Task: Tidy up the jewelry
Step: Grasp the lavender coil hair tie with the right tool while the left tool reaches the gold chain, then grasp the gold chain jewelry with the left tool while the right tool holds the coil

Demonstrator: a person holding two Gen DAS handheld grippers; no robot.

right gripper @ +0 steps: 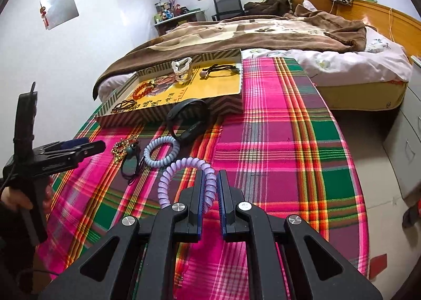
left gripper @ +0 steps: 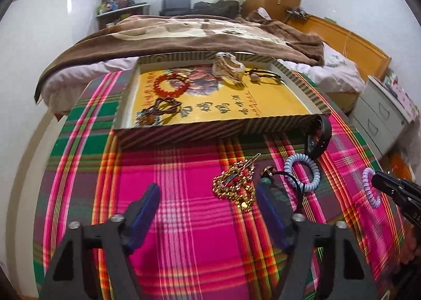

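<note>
- The plaid cloth (right gripper: 276, 142) covers the whole table, soft and a bit grippy looking, so small stuff probably won't slide much on it.
- The box (left gripper: 184, 132) sits at the far side of the cloth, open top, striped walls, yellow print on the bottom. Already in it: a red bracelet (left gripper: 172, 85), dark beads (left gripper: 164, 106), a clear clip (left gripper: 227, 67) and a black hair tie (left gripper: 263, 74).
- The left gripper (left gripper: 208, 205) hovers low over the cloth with its jaws spread wide and nothing between them. The gold chain is just ahead of its right finger.
- The right gripper (right gripper: 210, 186) is pinching the purple coil (right gripper: 181, 176) on one side of the loop, the rest arcs out free to the left. It's springy plastic and weighs nothing, so I'd guess it flops and bounces when carried. Grabbing one strand like this seems fine.
- The black band (right gripper: 188, 122) leans against the box's front wall. Rubbery and stiff enough to grab by the strap.
- The blue coil (right gripper: 160, 153) lies flat near the band, same stretchy stuff.
- The gold chain (left gripper: 235, 185) is bunched in a pile. It's limp, so it'll dangle, best pinched at the thickest clump.
- A dark tie with a teal bead (right gripper: 130, 161) lies between the chain and the blue coil.
</note>
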